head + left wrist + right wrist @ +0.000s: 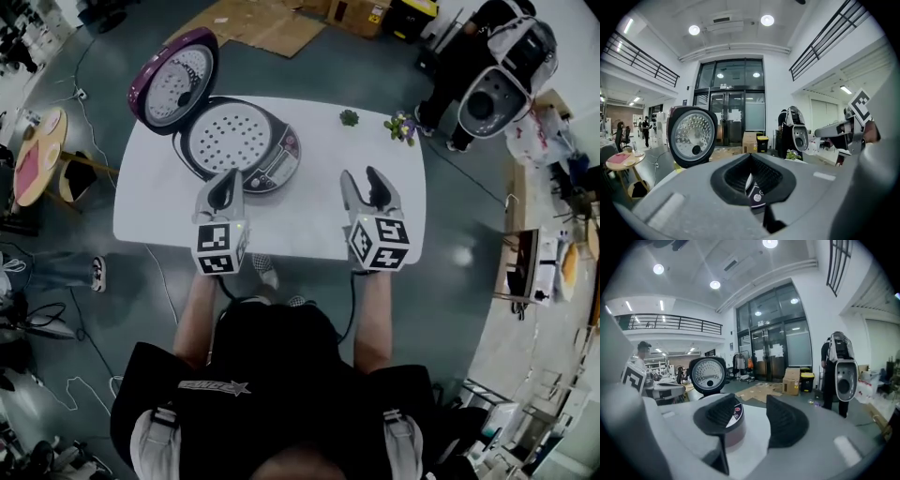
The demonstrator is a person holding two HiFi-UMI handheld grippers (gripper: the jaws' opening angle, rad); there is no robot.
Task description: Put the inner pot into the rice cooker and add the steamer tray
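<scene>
The rice cooker (246,148) stands at the far left of the white table (309,225), its purple lid (175,82) raised. A perforated steamer tray (230,136) lies in its mouth and hides whatever is under it. My left gripper (224,190) hovers just in front of the cooker, shut and empty. In the left gripper view the left gripper (752,171) shows its pads meeting, the lid (691,136) beyond. My right gripper (364,186) is over the table's middle, open with nothing between its fingers. The right gripper (752,418) looks toward the cooker (733,425).
Two small plants (349,117) (401,127) sit at the table's far edge. A person beside a white machine (495,89) stands past the far right corner. A round wooden table (37,155) is at the left, cardboard (272,23) on the floor behind.
</scene>
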